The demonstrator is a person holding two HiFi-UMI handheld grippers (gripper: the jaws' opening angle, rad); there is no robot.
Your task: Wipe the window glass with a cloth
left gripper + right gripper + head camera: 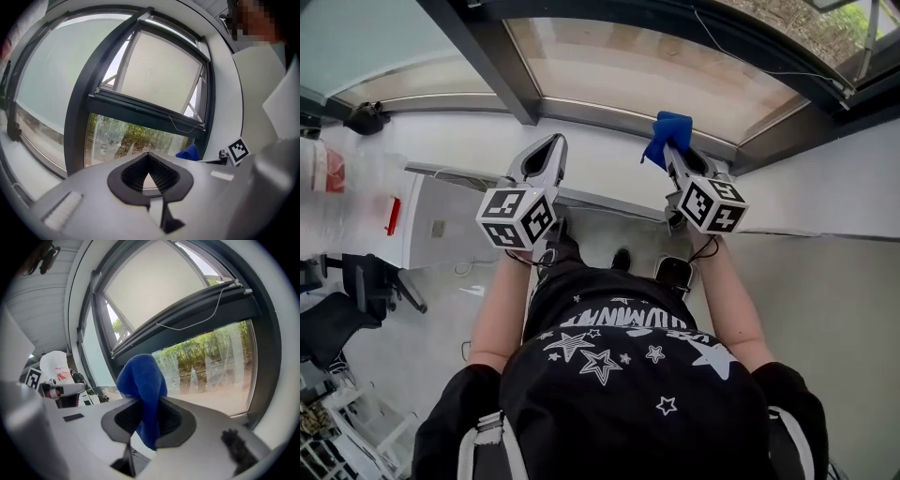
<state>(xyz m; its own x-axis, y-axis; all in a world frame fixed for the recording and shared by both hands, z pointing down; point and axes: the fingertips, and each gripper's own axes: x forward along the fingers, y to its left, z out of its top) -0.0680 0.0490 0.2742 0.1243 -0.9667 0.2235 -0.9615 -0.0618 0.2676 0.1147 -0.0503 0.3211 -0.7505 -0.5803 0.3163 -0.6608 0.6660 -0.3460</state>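
Between the right gripper's (146, 404) fingers one blue cloth (142, 378) is clamped tight, its bunched top standing above the tips and covering them, its tail hanging below. Ahead of those fingers is the window glass (206, 359), cut off at the edges; contact cannot be judged. Beside them, the left gripper's (149, 158) fingers meet, empty. Two grippers, one cloth.
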